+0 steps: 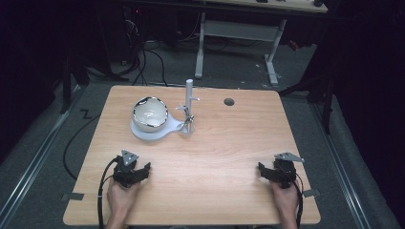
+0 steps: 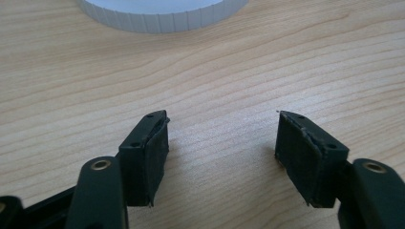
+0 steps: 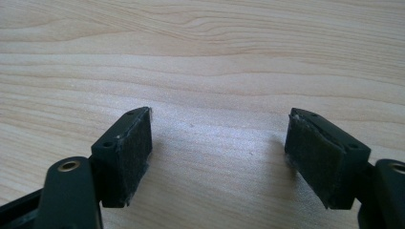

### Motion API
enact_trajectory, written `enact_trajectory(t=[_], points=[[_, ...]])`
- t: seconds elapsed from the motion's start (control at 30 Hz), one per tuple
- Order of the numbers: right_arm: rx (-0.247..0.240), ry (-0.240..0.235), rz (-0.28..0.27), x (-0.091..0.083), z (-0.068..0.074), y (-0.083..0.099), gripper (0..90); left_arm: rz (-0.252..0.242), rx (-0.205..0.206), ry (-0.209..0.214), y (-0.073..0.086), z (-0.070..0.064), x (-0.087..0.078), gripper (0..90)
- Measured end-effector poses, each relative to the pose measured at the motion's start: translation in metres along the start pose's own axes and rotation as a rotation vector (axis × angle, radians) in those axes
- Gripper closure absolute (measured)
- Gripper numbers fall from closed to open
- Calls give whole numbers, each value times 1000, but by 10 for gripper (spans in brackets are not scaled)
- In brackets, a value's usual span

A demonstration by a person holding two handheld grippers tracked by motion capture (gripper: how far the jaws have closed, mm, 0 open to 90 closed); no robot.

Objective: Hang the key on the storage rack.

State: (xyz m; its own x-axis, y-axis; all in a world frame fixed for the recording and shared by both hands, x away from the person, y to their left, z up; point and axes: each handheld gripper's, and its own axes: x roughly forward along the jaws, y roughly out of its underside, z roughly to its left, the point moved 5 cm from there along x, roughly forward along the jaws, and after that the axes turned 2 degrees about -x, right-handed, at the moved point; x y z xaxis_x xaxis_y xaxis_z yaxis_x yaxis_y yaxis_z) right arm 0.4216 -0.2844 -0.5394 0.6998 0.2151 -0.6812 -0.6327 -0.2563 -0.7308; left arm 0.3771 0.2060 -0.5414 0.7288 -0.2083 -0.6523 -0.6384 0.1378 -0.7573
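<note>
A shiny metal bowl (image 1: pixel 150 113) sits on the round white base (image 1: pixel 149 131) of a small stand, in the far left part of the tabletop (image 1: pixel 215 157), tilted so its opening faces up and toward the near edge. Just to the right of the bowl, a white upright post (image 1: pixel 189 98) with short side pegs rises from the same base, touching the bowl's side or very nearly so. Farther right, near the far edge, a dark round hole (image 1: pixel 229 101) is set in the wood. The left gripper (image 1: pixel 138 171) rests near the near-left corner, well apart from the stand, jaws spread with bare wood between them; its own view shows the ribbed rim of the white base (image 2: pixel 162 14) ahead. The right gripper (image 1: pixel 270 171) lies near the near-right corner, jaws likewise spread and holding nothing. Bare tabletop lies between each gripper and the bowl.
</note>
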Motion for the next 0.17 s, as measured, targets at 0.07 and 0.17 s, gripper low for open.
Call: enact_trajectory(t=[0.07, 0.17], points=[[0, 0, 0, 0, 0, 0, 244, 1, 2, 1, 0, 0, 0, 342], [0, 0, 0, 0, 0, 0, 245, 2, 2, 3, 0, 0, 0, 330]])
